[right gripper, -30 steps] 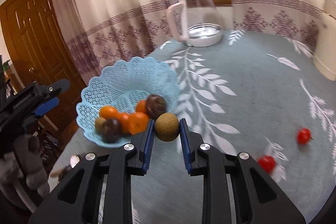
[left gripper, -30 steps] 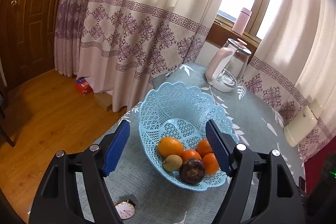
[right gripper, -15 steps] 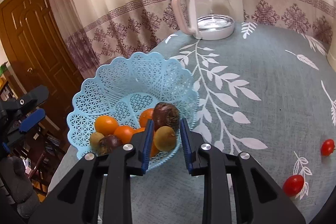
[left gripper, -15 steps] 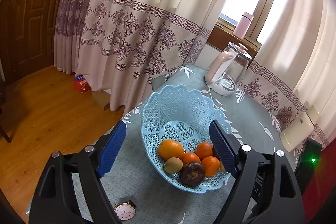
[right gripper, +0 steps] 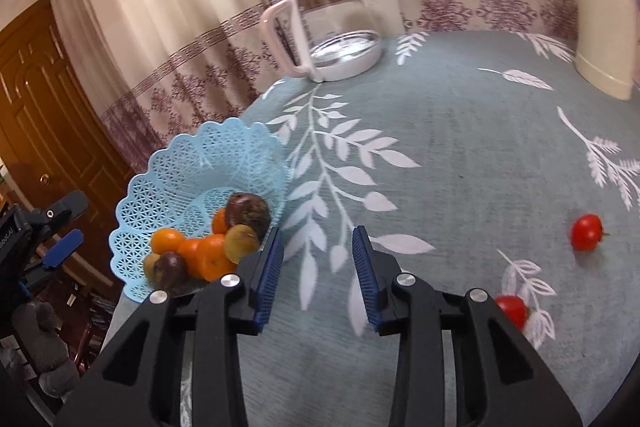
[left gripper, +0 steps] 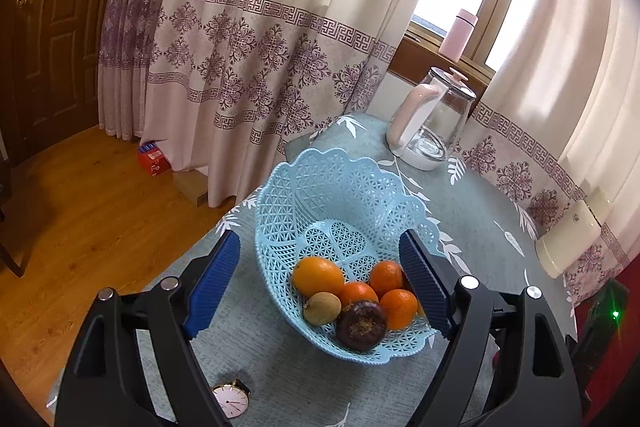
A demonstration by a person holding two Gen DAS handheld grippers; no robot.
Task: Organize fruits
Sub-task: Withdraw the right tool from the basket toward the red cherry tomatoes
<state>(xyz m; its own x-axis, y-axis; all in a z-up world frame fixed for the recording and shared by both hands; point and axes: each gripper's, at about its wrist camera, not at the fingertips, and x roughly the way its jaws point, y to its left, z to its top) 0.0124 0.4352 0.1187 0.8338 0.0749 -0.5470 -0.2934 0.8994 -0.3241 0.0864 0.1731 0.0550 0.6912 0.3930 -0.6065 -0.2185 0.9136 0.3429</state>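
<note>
The right gripper (right gripper: 318, 261), a second ago clamped on a kiwi (right gripper: 241, 242), now gapes empty beside the basket (right gripper: 192, 167) holding it, leaving two tomatoes (right gripper: 586, 231); the left gripper (left gripper: 320, 283) stays wide apart.

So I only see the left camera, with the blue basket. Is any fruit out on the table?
Observer: Yes, two. A far red fruit and a near red fruit lie on the tablecloth, the near one beside the right tongs.
Operator: Are those tongs holding anything?
Observer: No. They are open and empty, over bare cloth next to the basket.
Operator: Is there more in the basket than I see?
Observer: Yes, a second dark fruit sits on the side nearest the right tongs.
</note>
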